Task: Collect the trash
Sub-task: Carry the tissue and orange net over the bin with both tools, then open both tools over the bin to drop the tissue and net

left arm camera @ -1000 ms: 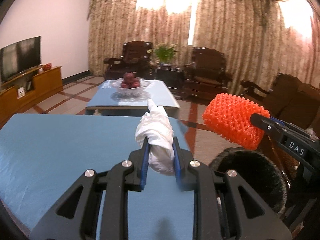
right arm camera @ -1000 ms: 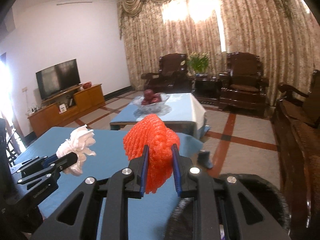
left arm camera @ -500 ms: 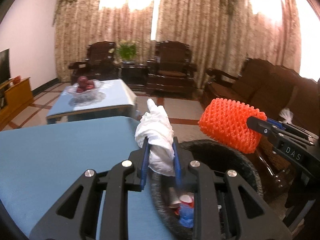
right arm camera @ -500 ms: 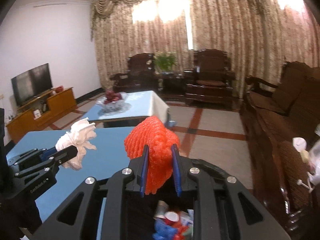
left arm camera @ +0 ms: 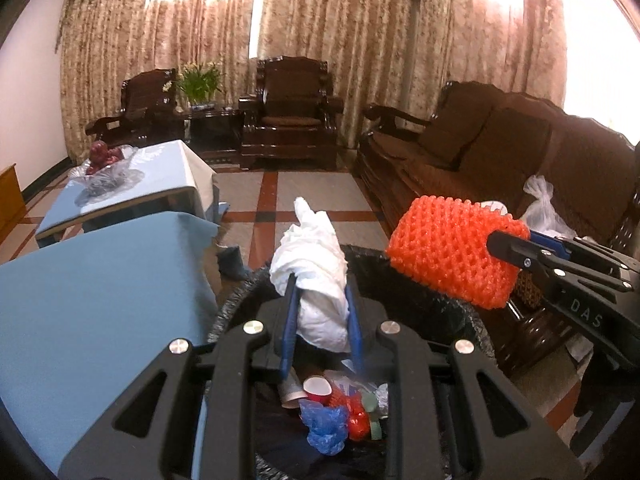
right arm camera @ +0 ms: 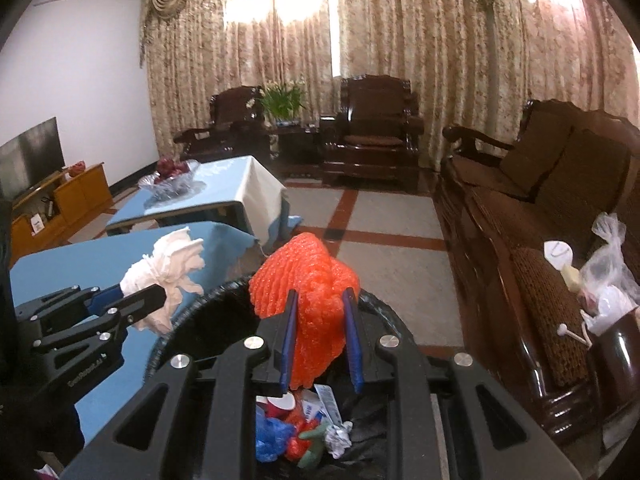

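At the far left, in the right wrist view, a television (right arm camera: 30, 156) stands on a low wooden cabinet (right arm camera: 60, 204) against the white wall. Next comes a table with a blue cloth (left arm camera: 92, 300), and behind it a second blue-covered table (left arm camera: 160, 176) that carries a glass bowl of dark red fruit (left arm camera: 105, 160). Two dark wooden armchairs (left arm camera: 292, 108) and a green plant (left arm camera: 198, 80) stand before the long patterned curtains (left arm camera: 340, 40).

The left gripper (left arm camera: 322, 300) is clamped on a crumpled white tissue (left arm camera: 316, 268); its blue pads press on both sides of the tissue. It hangs over the near left part of the trash bin (left arm camera: 236, 300), which stands just beside the edge of the blue cloth. The bin has a black bag liner. Inside it lie a red paper cup (left arm camera: 318, 389), a blue plastic scrap (left arm camera: 324, 424), some red and green pieces, and a ball of foil (right arm camera: 338, 436).

To the right, the right gripper (right arm camera: 320, 320) grasps an orange foam fruit net (right arm camera: 308, 288), squeezed between its blue pads, above the opening of the bin. Both pieces of trash are in the air and touch neither the bin nor each other.

At the far right a long dark sofa (left arm camera: 500, 140) runs along the wall, and a clear plastic bag (right arm camera: 608, 272) with small white things rests on it.
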### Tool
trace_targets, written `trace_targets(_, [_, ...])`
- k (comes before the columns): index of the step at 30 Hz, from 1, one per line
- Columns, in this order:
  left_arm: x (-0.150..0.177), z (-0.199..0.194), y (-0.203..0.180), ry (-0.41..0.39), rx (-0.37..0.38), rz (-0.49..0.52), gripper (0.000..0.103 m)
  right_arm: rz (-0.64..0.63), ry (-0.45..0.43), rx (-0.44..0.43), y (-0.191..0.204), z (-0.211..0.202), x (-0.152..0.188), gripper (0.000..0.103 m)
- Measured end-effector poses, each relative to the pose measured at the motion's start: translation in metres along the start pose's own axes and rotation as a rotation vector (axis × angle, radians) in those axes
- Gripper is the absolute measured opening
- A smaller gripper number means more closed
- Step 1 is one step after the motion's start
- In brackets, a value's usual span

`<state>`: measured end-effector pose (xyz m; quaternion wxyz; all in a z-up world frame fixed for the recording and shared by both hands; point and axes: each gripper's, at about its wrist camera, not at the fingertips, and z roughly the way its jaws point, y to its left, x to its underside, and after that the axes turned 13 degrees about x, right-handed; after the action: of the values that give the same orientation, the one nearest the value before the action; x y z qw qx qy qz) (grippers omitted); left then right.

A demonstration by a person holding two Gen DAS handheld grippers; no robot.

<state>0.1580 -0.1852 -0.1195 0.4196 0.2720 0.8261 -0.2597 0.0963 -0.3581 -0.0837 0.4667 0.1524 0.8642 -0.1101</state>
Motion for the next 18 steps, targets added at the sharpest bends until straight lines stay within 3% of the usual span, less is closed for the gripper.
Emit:
trace_targets(11, [0.014, 0.033, 0.006, 0.058, 0.021, -0.011, 0.026, 0.004, 0.076, 0.006, -0.010, 0.040, 0.026, 0.025])
trace_targets(15, [0.013, 0.036, 0.011, 0.063, 0.019, -0.026, 0.042, -0.014, 0.101, 0.012, -0.008, 0.051, 0.029, 0.033])
trace_targets(17, [0.012, 0.034, 0.014, 0.061, 0.022, -0.037, 0.052, -0.019, 0.099, 0.026, -0.007, 0.052, 0.031, 0.053])
trace_targets(18, [0.011, 0.031, 0.015, 0.056, 0.020, -0.040, 0.058, -0.017, 0.097, 0.034, -0.007, 0.051, 0.031, 0.058])
